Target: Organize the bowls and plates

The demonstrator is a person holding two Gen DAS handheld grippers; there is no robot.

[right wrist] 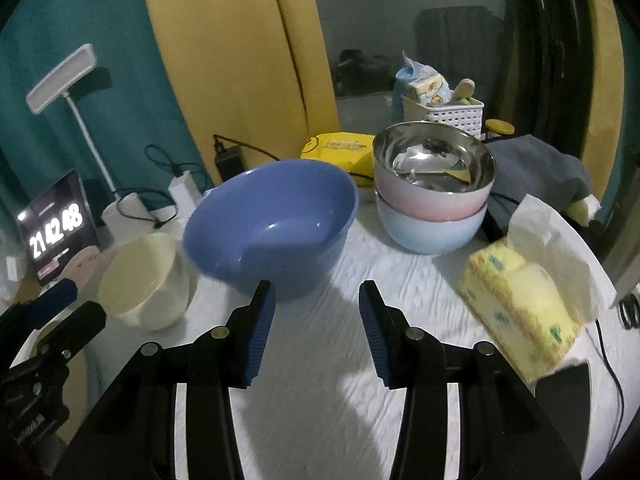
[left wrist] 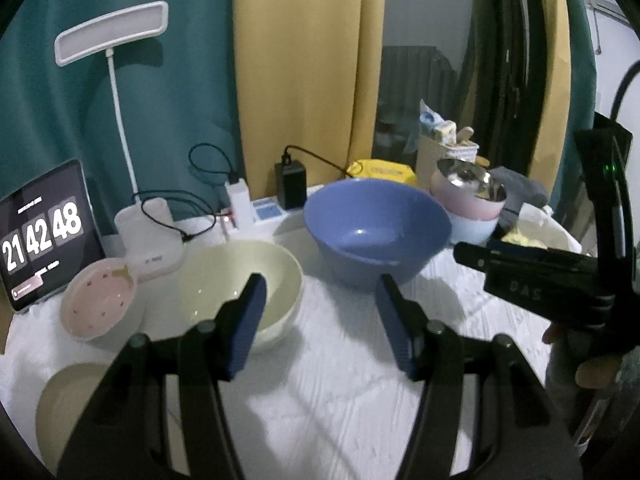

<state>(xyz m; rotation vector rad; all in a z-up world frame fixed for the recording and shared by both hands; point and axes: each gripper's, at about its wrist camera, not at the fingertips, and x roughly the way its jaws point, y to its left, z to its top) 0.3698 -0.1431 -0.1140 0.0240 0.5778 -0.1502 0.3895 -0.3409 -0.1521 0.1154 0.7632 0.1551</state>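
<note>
Here the large blue plastic bowl [right wrist: 272, 224] stands on the white table [right wrist: 320, 380], between the cream bowl [right wrist: 140, 280] and the stacked bowls [right wrist: 434, 196] (probably its destination), while left gripper [left wrist: 320, 312] and right gripper [right wrist: 316, 320] hover with jaws apart, holding nothing.

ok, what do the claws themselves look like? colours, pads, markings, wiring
Both match: the left claw and the right claw have matte black linkage arms with round silver pivot pins, and flat fingers faced with ribbed blue pads. In the left wrist view the right claw's black body carries faint lettering, too blurred to read, a green LED and a black cable. Bare fingers grip it; no sleeve visible.
</note>
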